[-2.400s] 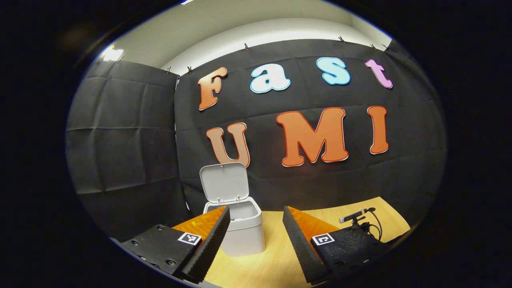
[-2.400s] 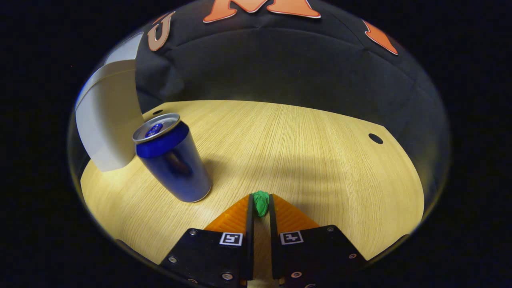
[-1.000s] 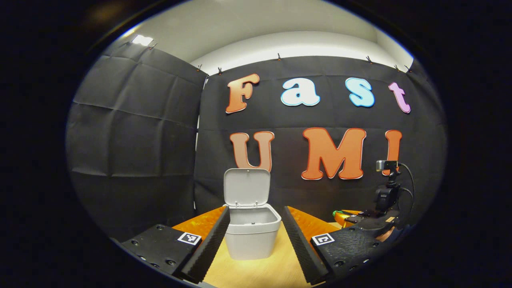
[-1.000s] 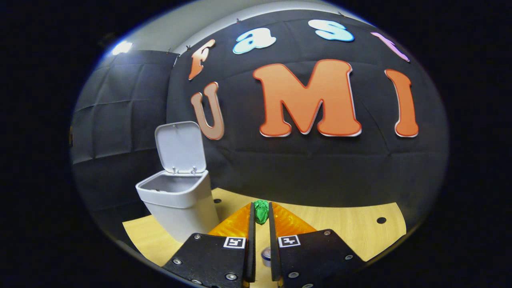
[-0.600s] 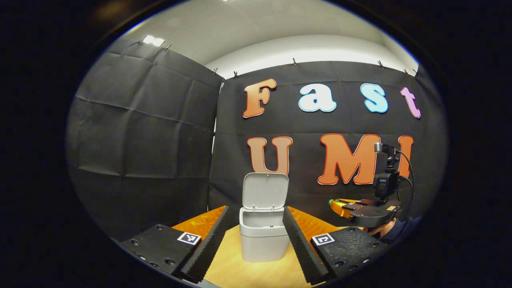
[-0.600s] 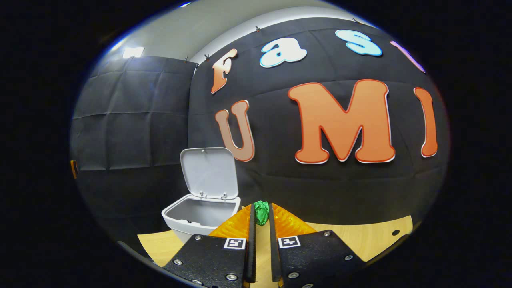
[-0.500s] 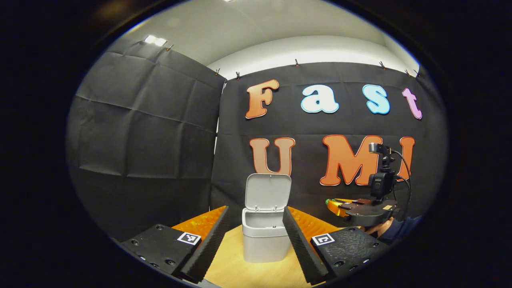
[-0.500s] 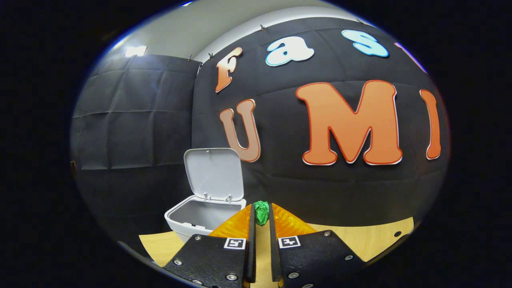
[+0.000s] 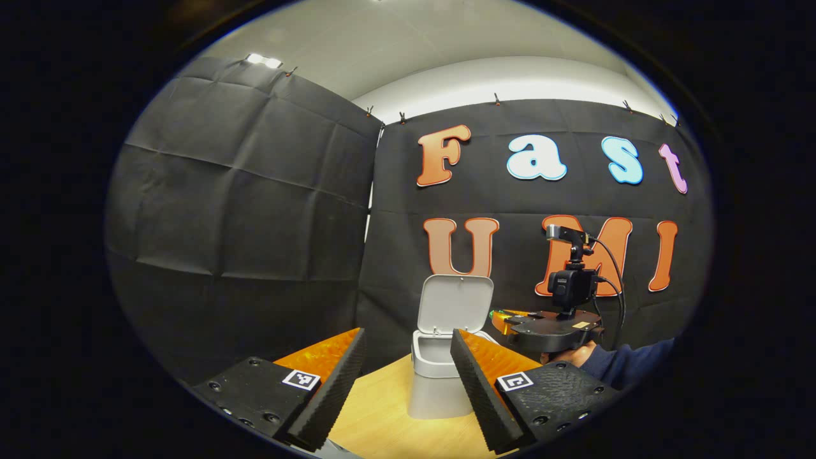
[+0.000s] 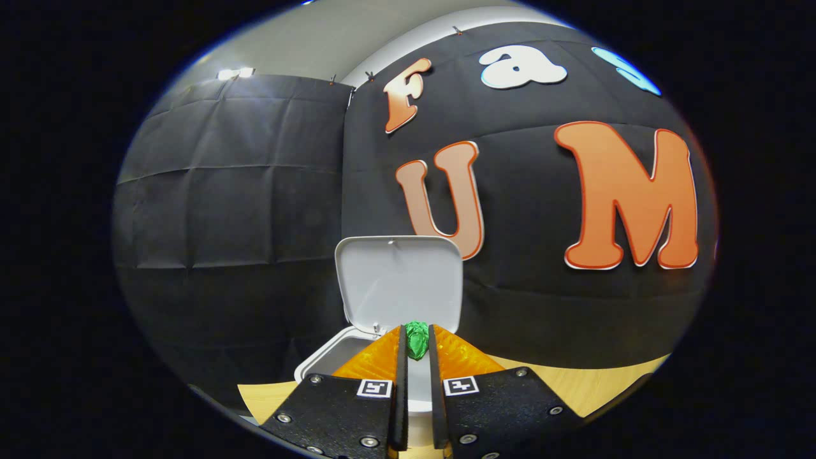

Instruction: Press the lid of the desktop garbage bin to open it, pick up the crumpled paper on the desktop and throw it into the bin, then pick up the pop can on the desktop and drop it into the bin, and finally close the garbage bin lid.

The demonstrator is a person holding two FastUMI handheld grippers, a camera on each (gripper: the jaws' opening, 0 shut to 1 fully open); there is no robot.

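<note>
Garbage bin point(image 10: 331, 363) on desk point(image 9: 382, 421), lid point(image 10: 400, 280) upright, open. Right gripper point(image 10: 415, 341) over bin's open mouth, fingers pinched tight on green crumpled paper point(image 10: 417, 338). Left gripper point(image 9: 405, 376) short of the bin point(image 9: 433, 382), fingers spread apart, nothing between them. Right gripper point(image 9: 510, 319) there just right of lid point(image 9: 455, 303), hand point(image 9: 570, 354) beneath.

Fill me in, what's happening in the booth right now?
A person is clearing a desk into a small bin, whose lid stands open. The right tool is shut on a green wad of crumpled paper and sits right at the bin's opening, not yet letting go. The left tool hangs open and empty a little way back, with the bin ahead of it.
</note>
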